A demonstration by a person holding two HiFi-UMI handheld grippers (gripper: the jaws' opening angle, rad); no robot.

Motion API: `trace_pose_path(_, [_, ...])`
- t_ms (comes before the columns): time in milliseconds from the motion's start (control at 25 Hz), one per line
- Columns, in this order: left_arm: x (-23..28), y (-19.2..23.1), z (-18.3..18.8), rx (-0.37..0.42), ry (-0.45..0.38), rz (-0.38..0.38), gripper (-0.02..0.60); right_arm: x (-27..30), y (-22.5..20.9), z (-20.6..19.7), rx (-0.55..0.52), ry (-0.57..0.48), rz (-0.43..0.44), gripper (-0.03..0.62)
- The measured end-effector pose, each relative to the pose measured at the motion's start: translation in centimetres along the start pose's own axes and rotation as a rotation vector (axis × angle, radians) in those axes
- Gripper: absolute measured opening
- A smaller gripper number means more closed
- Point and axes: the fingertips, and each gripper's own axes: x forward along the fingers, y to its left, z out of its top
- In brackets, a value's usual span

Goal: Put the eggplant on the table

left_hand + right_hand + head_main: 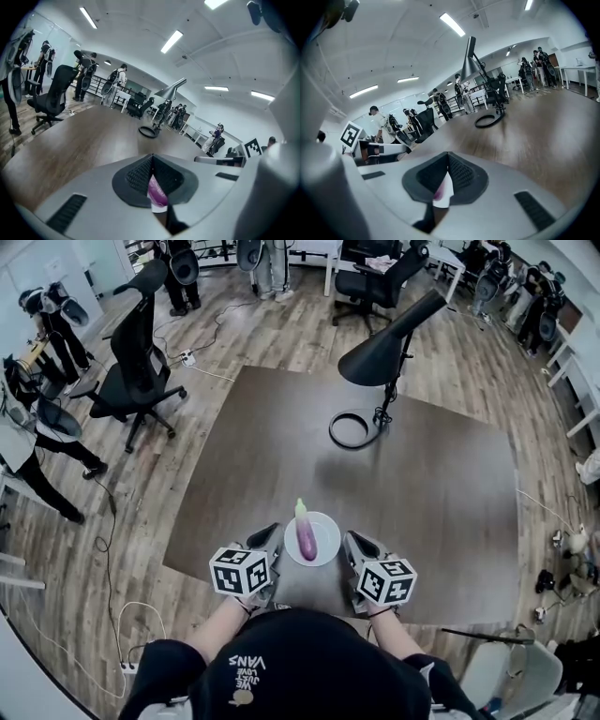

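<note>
A purple eggplant [306,534] with a green stem lies on a small white plate [325,547] near the front edge of the dark brown table [431,474]. My left gripper [271,532] sits just left of the plate and my right gripper [352,541] just right of it, both low over the table. Each is shut, with its tips meeting and nothing held. In the left gripper view a strip of the eggplant [156,191] shows through the hollow behind the closed tips [151,158]. The right gripper view shows the plate's white rim [445,194] the same way.
A black desk lamp [386,351] with a ring base [352,428] stands at the table's far side. Black office chairs [136,367] and cables lie on the wooden floor to the left. People stand around the room's edges.
</note>
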Motion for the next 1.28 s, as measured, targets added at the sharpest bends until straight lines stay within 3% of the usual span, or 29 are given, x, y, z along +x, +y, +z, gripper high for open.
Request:
trace_pose_path(560, [-1.0,-1.1,0.1,0.045,-0.037,-0.004,0.011,-1.1,0.5,0.0,-0.065,-0.005,-0.017,0.018])
trace_pose_path(1280, [-1.0,-1.6,-0.2,0.012,-0.051,-0.013,0.011,-1.1,0.5,-0.3,-0.087,0.013,-0.01,0.018])
